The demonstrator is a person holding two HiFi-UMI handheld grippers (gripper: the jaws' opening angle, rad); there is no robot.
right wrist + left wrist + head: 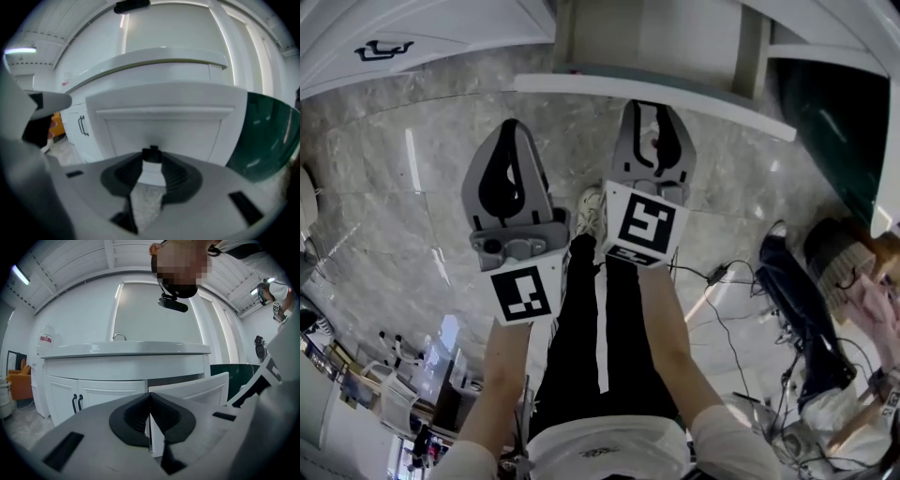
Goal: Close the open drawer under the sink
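**Drawer open, right gripper at its handle**

Drawer (722,101) stands pulled out from the cabinet under the sink (126,349), at the top centre of the head view; its white front juts toward the person, and in the left gripper view it shows at centre right, clear of the cabinet face; so nothing of the closing is done yet.

Right gripper (654,111) reaches up to the drawer front; in its own view the front panel fills the middle, and a small dark handle (151,153) sits at the jaw tips; the jaws stand apart by that handle's width and look clamped on it, since it fills the gap between them.

Left gripper (512,131) hangs lower left of the right one, away from the drawer; its jaws are together with nothing between them.

What is left, by my judgement, is the whole push: the front has to go back until it lies flush with the cabinet, and then the handle is let go.
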